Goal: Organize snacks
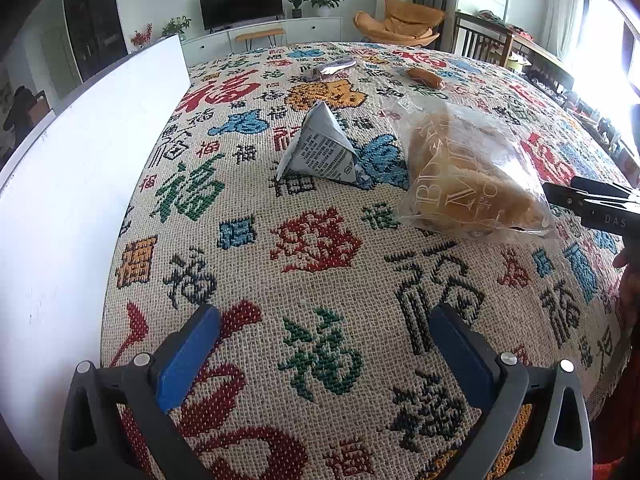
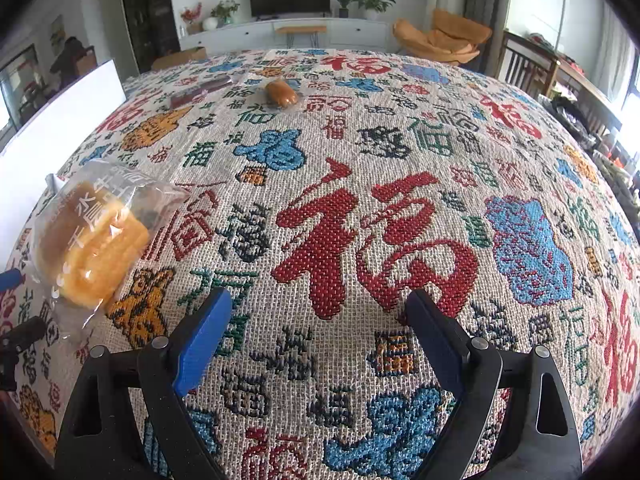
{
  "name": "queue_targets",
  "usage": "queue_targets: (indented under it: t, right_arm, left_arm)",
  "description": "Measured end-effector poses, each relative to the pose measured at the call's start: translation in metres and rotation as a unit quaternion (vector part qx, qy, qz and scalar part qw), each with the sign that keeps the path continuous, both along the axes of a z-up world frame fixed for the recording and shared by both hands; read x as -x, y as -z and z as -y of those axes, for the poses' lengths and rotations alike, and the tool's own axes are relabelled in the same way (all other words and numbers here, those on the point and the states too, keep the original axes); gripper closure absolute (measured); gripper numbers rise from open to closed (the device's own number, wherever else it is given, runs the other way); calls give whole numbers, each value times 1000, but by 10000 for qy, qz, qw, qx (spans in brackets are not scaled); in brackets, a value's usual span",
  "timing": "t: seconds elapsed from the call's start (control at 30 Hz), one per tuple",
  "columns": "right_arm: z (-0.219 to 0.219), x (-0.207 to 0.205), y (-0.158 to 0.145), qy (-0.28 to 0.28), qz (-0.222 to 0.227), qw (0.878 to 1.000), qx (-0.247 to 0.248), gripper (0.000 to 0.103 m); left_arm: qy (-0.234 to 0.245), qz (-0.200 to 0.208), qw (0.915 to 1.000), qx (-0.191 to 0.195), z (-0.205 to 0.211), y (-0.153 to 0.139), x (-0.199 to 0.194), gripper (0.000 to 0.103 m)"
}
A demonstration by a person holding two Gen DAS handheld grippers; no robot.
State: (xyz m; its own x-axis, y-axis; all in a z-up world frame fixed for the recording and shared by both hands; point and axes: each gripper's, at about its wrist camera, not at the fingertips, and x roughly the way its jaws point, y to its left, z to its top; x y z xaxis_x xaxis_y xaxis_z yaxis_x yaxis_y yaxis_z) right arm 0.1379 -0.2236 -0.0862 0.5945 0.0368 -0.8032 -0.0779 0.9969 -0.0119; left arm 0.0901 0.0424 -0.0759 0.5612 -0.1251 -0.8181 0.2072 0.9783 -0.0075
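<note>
The bread bag [image 1: 472, 172], clear plastic with printed letters over a golden loaf, lies on the patterned cloth [image 1: 320, 272] that covers the bench. Just left of the bag a grey triangular pack [image 1: 320, 148] stands point up, a narrow strip of cloth between them. Beyond the bag, toward the far edge of the bench, lie a small bun [image 1: 426, 77] in clear wrap and a dark wrapped snack [image 1: 326, 69], well apart from the bag. Left of the triangular pack a white board [image 1: 80, 200] stands along the bench's left edge, with open cloth between the two.

The left gripper [image 1: 324, 340] hovers over bare cloth on the near side of the bag, its jaws wide apart and holding nothing. At the bag's right corner, the other gripper's dark body comes in from the frame edge, close to the plastic; whether it touches cannot be told.

In the right wrist view the right gripper [image 2: 320, 320] has its jaws apart too, empty, over a big red character, with the bag [image 2: 96, 240] to its left. Right of the bag the cloth runs bare to the bench's right edge.
</note>
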Motion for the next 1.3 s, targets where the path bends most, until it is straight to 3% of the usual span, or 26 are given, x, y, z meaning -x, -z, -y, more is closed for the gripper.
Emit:
queue_targets:
  t: [1.3]
  right_arm:
    - [0,0,0,2,1,10000,-3,12]
  left_arm:
    - [-23,54,10000,2,0,0,0,0]
